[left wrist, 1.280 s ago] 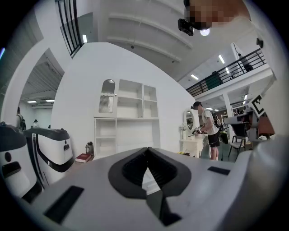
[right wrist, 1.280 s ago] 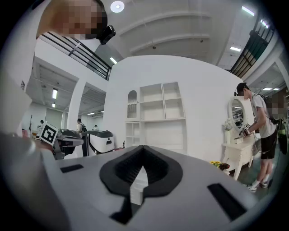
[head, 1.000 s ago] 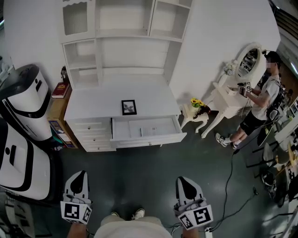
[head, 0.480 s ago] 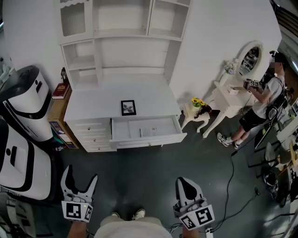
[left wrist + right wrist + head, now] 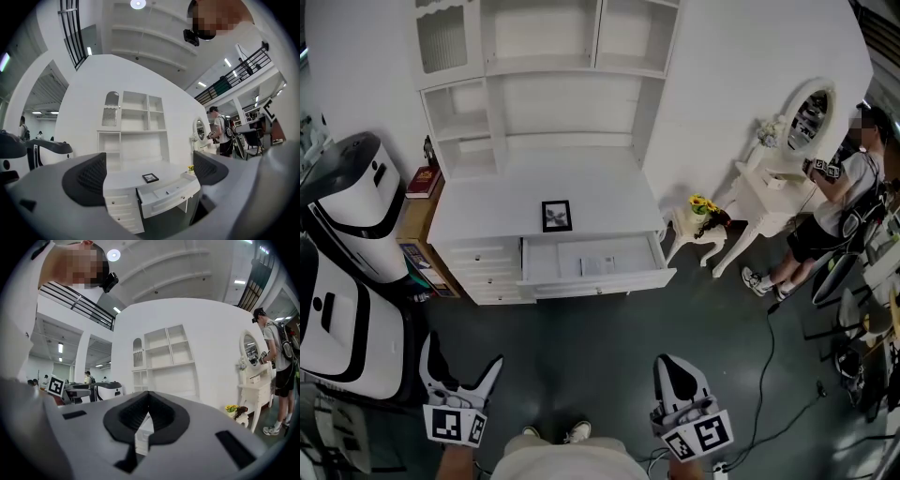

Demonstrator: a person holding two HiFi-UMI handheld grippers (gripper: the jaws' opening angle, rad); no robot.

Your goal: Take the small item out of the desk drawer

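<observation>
Dark padded jaws of the left gripper (image 5: 461, 356) are opening, spread wide with nothing between them; the right gripper (image 5: 676, 364) has its fingers pressed together, pinching nothing. Both hang low at the near edge, well apart from the desk. The task's item (image 5: 598, 266) looks like a flat pale thing on the floor of the open drawer (image 5: 600, 284), too small to identify, still inside. Risks, as I judge them: a flat item may slide or resist pinching on the smooth drawer bottom; a jaw could catch the drawer's front wall or push the drawer shut on the reach in; the cable (image 5: 766, 347) on the floor at right could snag a foot. Dark grey floor (image 5: 581, 342) lies between the person and the white desk (image 5: 487, 211), which carries a small picture frame (image 5: 556, 215) just behind the drawer. White shelf unit (image 5: 544, 84) stands on the desk, empty. White-and-black machines (image 5: 347, 216) stand at left, a vanity table (image 5: 764, 192) with oval mirror far right, another person (image 5: 839, 192) beside it.
</observation>
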